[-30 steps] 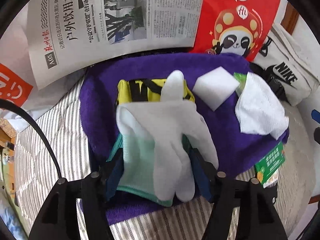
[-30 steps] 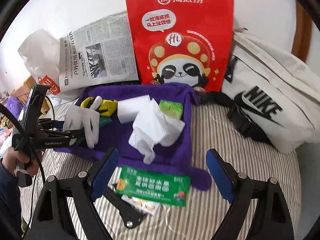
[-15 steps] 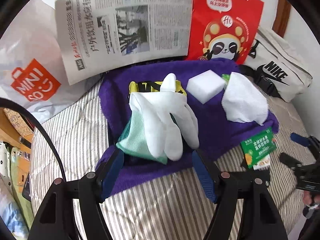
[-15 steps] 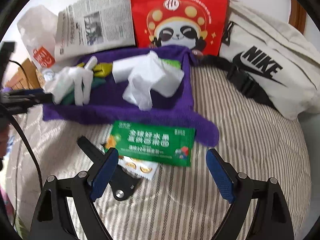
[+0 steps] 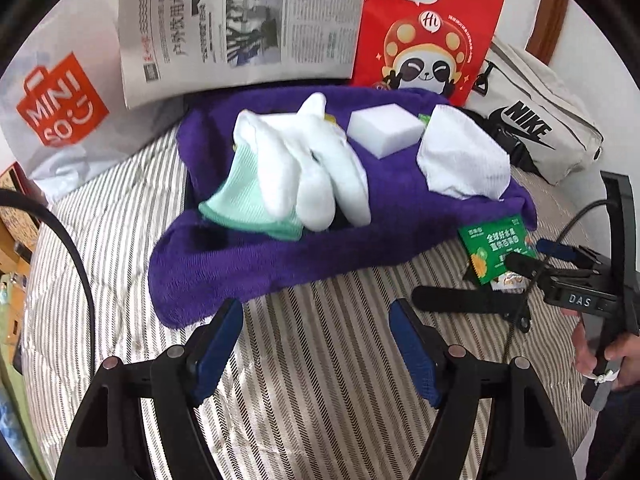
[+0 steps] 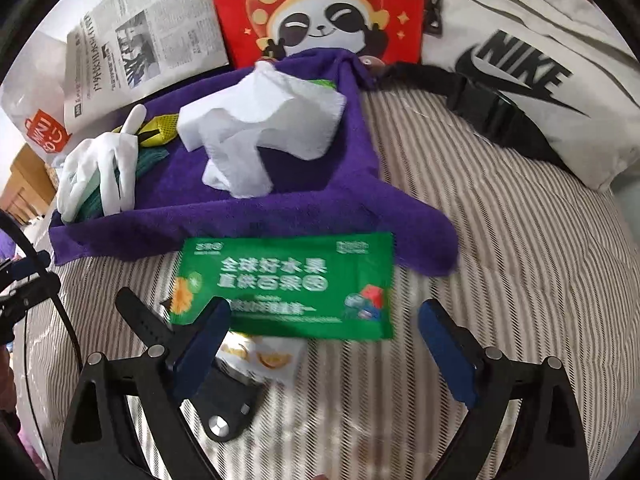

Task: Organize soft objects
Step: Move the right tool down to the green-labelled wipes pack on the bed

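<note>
Left wrist: left tongs (image 5: 316, 344) have just been opening, now wide and empty over the striped bed (image 5: 320, 380), clear of the towel (image 5: 240, 264). White glove (image 5: 308, 168) rests on the towel, long axis running from far cuff to fingertips pointing toward the camera.

Right wrist: right tongs (image 6: 324, 328) have just been opening, now spread wide, empty, straddling the green packet (image 6: 288, 280) just beside the towel edge. Long axis lies across the view, print upside down. Best to lower squarely and pinch across the short side, avoiding the black strap (image 6: 140, 316) beneath.

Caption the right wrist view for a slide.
Open right gripper poised over a green packet on the striped bedding, purple towel with tissue and white glove beyond.
</note>
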Action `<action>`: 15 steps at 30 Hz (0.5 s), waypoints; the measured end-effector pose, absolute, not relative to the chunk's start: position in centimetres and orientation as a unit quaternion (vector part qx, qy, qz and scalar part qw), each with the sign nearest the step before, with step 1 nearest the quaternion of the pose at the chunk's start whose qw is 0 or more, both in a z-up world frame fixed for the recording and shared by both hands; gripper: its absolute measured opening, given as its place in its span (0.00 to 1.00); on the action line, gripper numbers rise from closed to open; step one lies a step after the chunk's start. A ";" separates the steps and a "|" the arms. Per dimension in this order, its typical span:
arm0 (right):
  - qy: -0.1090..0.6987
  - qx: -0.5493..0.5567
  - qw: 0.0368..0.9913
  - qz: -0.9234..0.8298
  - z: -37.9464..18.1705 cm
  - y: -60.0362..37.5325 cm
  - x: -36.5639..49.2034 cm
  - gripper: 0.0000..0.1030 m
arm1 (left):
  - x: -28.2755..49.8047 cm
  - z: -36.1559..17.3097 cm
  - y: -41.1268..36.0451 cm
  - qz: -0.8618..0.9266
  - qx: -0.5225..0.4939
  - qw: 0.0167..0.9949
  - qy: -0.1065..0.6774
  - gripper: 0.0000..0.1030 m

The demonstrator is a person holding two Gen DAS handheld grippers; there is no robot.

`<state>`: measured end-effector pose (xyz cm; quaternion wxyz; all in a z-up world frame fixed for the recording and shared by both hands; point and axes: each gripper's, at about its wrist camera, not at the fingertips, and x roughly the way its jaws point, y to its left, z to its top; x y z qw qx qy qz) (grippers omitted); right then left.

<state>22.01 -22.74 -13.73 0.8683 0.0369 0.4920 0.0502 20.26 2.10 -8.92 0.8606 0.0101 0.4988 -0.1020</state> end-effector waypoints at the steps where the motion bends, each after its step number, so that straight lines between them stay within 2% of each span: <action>1: 0.491 0.044 0.868 0.053 -13.7 -22.4 22.1 0.92 | 20.2 -9.1 2.3 -0.105 0.008 0.859 0.501 0.72; 4: 0.491 0.048 0.868 0.060 -13.6 -21.3 22.4 0.99 | 20.2 -9.4 2.5 -0.109 0.003 0.859 0.500 0.72; 15: 0.496 0.001 0.868 0.021 -14.4 -18.7 23.6 1.00 | 19.9 -9.6 3.1 -0.126 -0.008 0.858 0.498 0.72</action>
